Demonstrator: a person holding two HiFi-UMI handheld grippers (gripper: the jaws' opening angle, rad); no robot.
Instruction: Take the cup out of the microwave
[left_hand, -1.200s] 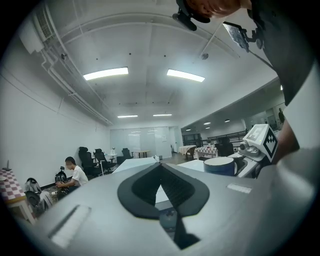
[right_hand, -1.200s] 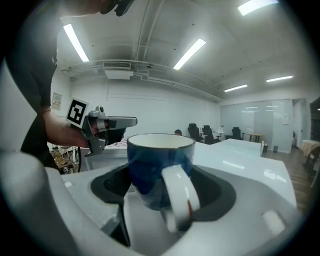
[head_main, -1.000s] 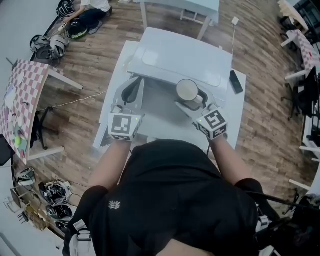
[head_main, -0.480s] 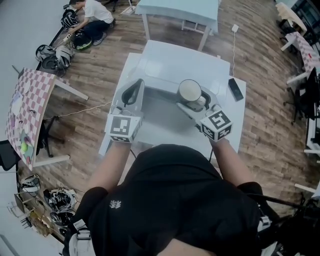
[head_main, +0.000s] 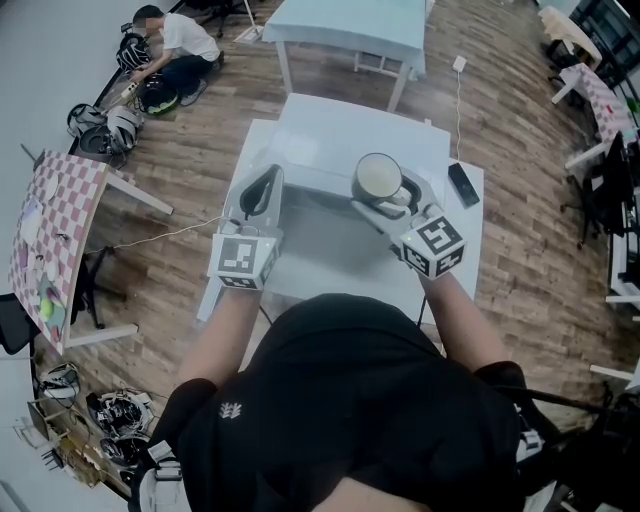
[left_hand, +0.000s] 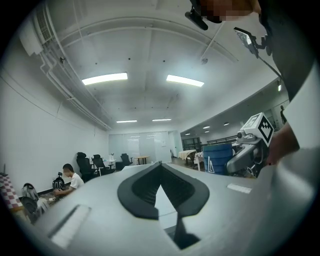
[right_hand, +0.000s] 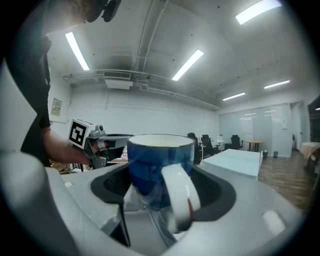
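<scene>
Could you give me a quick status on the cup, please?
Right hand-held gripper shut on cup, upright, outside the microwave. Left hand-held gripper shut, empty. Nothing blocking the cup.

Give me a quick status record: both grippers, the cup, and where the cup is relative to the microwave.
left gripper: jaws together, nothing between them
right gripper: shut on the cup
cup: blue, white handle, opening up
cup position: held at the front edge of the white microwave, apparently outside it
table: white, beneath both grippers
</scene>
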